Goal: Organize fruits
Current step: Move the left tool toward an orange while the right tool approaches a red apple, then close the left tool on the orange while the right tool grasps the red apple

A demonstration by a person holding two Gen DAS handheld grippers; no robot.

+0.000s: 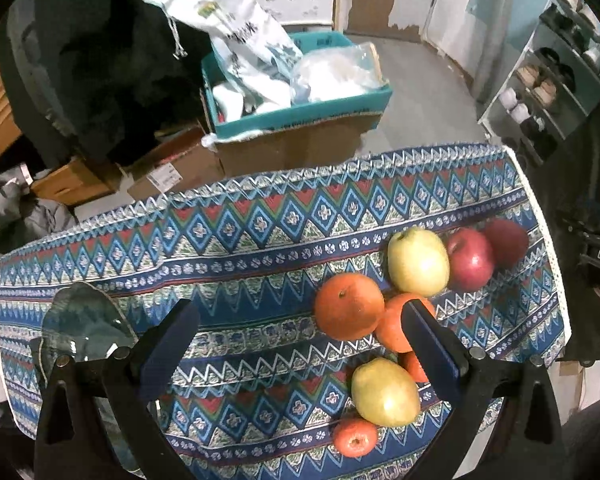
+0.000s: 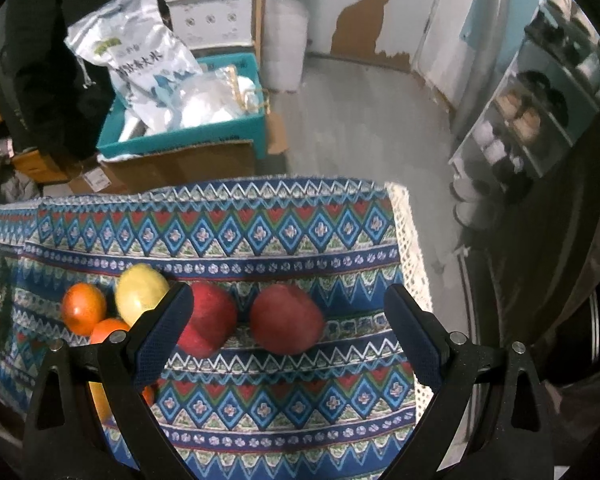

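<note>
Fruit lies on a patterned blue cloth [image 1: 236, 248]. In the left wrist view a yellow-green apple [image 1: 418, 262], a red apple [image 1: 470, 258] and a darker red apple [image 1: 506, 240] form a row at the right. In front of them sit an orange [image 1: 348, 306], a second orange [image 1: 396, 322], another yellow-green apple [image 1: 384, 392] and a small tangerine [image 1: 355, 436]. My left gripper [image 1: 300, 344] is open above the cloth, left of the fruit. In the right wrist view my right gripper [image 2: 290, 336] is open around the darker red apple [image 2: 286, 318], with the other red apple [image 2: 210, 318] at its left finger.
A clear glass dish [image 1: 82, 324] rests on the cloth's left side. Behind the table stand a teal box [image 1: 300, 108] with bags, cardboard boxes [image 1: 172, 168] and a shoe rack [image 1: 540, 92] at the right. The cloth's lace edge [image 2: 414, 264] marks the table's right end.
</note>
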